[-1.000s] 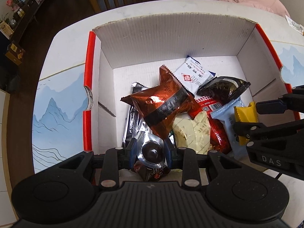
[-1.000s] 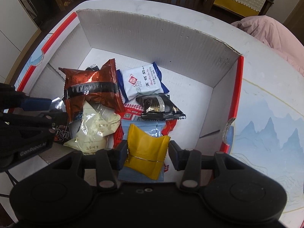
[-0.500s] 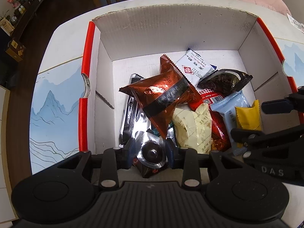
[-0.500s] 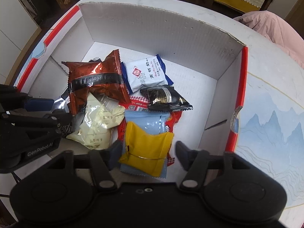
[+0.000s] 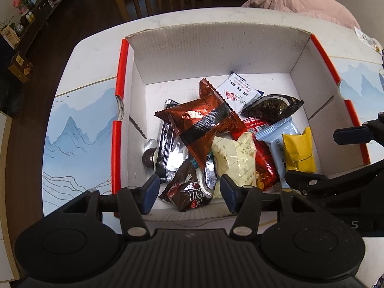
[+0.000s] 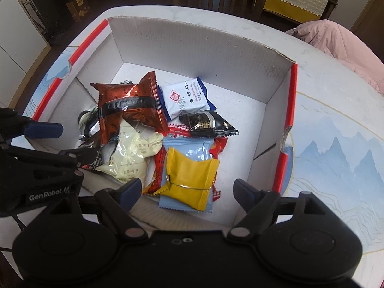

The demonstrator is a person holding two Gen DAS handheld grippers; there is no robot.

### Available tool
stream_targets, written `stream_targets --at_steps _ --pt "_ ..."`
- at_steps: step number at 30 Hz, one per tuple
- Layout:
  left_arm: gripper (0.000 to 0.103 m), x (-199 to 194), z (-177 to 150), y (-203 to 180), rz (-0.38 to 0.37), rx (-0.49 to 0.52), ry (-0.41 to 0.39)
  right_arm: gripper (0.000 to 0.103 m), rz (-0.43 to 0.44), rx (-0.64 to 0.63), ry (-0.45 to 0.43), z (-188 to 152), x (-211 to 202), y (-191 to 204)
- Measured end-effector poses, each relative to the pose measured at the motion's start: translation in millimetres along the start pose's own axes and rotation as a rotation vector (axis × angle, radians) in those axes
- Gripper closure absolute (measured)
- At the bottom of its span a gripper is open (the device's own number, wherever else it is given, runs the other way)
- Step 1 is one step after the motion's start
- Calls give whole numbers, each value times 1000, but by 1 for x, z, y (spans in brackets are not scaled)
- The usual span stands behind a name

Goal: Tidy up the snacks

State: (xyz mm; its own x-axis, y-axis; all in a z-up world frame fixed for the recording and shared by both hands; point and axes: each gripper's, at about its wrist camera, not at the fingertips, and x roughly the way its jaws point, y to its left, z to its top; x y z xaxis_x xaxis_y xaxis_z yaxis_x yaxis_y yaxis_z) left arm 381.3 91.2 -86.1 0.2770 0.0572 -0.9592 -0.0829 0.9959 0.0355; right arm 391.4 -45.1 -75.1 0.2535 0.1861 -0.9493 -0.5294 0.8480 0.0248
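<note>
Corrugated white cardboard box [image 6: 196, 45] holds the snack packets, heaped toward its 7 o'clock corner. Left gripper [image 5: 187, 192] and right gripper [image 6: 186, 192]: fingers spread, empty, above the near edge. Yellow foil packet [image 6: 189, 180] tops the pile, likely just dropped.

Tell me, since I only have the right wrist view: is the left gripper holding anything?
Observer: No. The left gripper is open; a brown M&M's bag shows between its fingers, ungripped.
Operator: What lies beyond it on that side?
Observer: A silver-and-black packet lies near the left wall of the box.
Operator: Anything loose there?
Observer: A small dark round sweet sits between that packet and the wall.
</note>
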Motion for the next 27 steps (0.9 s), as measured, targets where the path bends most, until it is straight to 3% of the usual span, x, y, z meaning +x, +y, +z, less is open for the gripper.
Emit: stream_targets --at_steps 12,14,17,27 --pt "43 -32 -18 5 -26 -13 -79 17 -6 25 -65 -20 -35 6" --pt "36 -38 -22 7 -38 -22 -94 17 -4 25 -71 -25 -39 9" --pt "33 -44 -29 7 -36 -18 -109 5 -14 20 -87 -33 -45 12" --pt "24 -60 -57 8 -66 -33 -152 0 -36 36 -149 -54 -66 17"
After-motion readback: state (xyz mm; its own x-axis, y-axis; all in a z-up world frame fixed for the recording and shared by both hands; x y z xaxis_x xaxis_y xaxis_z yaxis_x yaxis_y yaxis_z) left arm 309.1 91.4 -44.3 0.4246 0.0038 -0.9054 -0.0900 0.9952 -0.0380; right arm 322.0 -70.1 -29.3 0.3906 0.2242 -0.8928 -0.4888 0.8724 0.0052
